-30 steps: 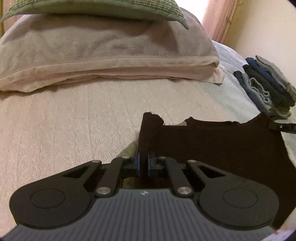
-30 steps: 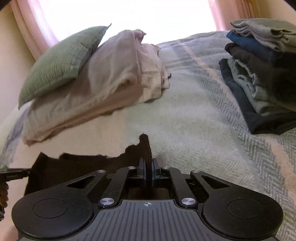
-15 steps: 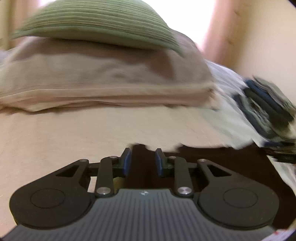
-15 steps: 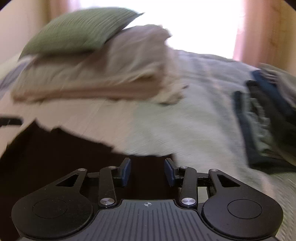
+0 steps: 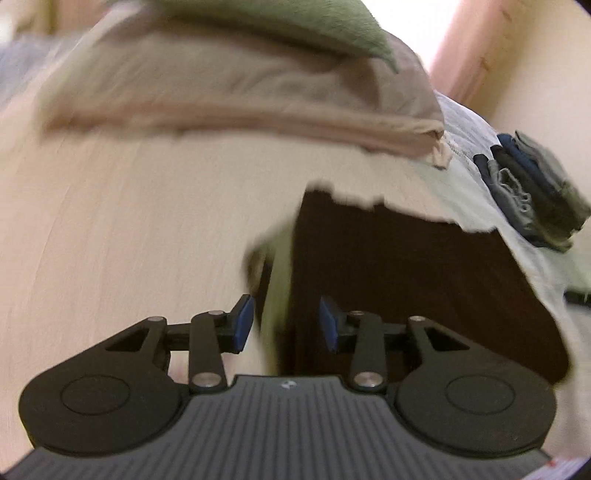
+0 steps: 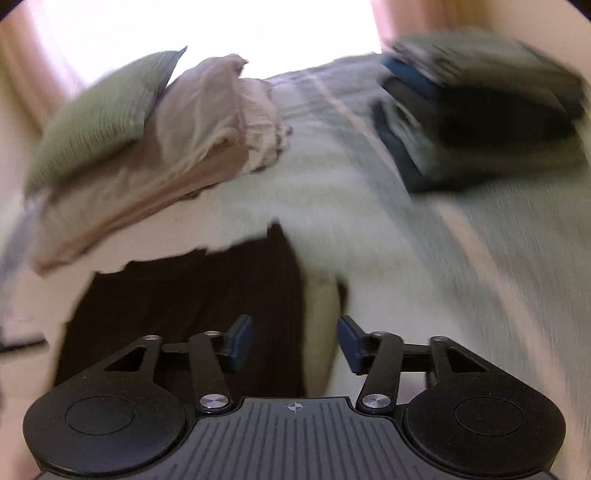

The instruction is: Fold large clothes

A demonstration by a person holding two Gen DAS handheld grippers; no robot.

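Garment (image 5: 406,280): dark brown, nearly black, lying flat on the bed (image 5: 129,229) as a folded slab, roughly rectangular. Far edge is ragged and stepped, with a small corner poking up at each end. Left side edge runs straight; a pale green strip shows along it in the left view, too blurred to identify. Surface looks smooth, texture unreadable through motion blur.

Left gripper (image 5: 286,320): jaws narrow-to-mid and opening, garment's left edge in the gap, blue pads clear of the cloth.
Right gripper (image 6: 294,342): jaws wider, also opening, straddling the garment's right edge, pads not pressing on it.

Pillow (image 5: 236,85) with a green cushion (image 5: 280,26) on it sits beyond the garment. Stack of folded clothes (image 6: 476,110) is well apart at the right.
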